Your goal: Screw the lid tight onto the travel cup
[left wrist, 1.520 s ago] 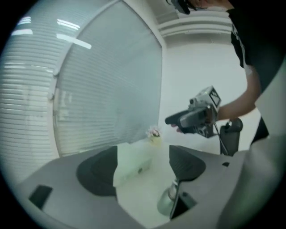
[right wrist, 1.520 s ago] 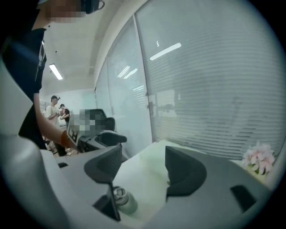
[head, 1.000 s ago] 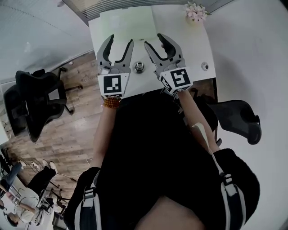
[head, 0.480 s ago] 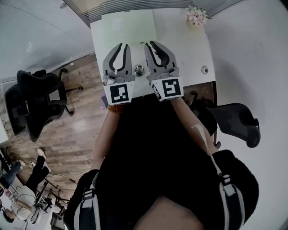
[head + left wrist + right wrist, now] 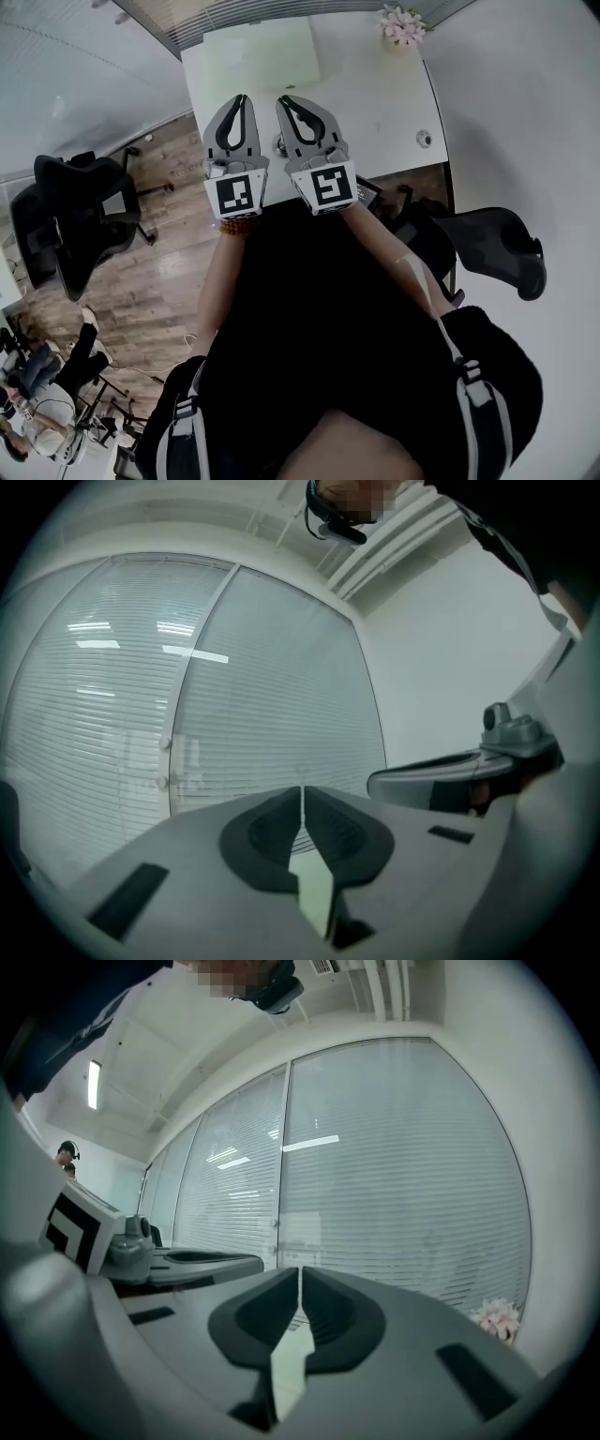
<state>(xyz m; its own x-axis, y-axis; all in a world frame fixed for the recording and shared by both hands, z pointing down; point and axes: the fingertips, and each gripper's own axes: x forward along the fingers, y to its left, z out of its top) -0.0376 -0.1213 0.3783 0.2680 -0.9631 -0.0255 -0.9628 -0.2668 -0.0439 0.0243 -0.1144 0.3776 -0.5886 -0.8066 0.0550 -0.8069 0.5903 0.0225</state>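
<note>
Over the near edge of the white table [image 5: 394, 94], the head view shows my left claw [image 5: 241, 101] and my right claw [image 5: 285, 100] side by side, both pointing away from me. Their jaws have just been closing and now lie pressed together, with nothing between them. In the gap between the two claws peeps a small round metal thing [image 5: 278, 145], which I take for the travel cup seen from above. The claws hide most of it, so I cannot tell whether the lid sits on it. Further right on the table lies another small round object [image 5: 425, 139], too small to name. A pale green mat [image 5: 262, 52] and some flowers [image 5: 403, 23] lie at the far side.

From the left gripper view, my left claw's pads meet along a thin line and pinch nothing. Beyond them are only window blinds [image 5: 234, 686], and no cup shows.

From the right gripper view, my right claw is pressed together just the same, empty, and faces the blinds.

I judge that no screwing is under way: neither claw touches the cup. Whether the tightening is finished or yet to begin, I cannot tell.
</note>
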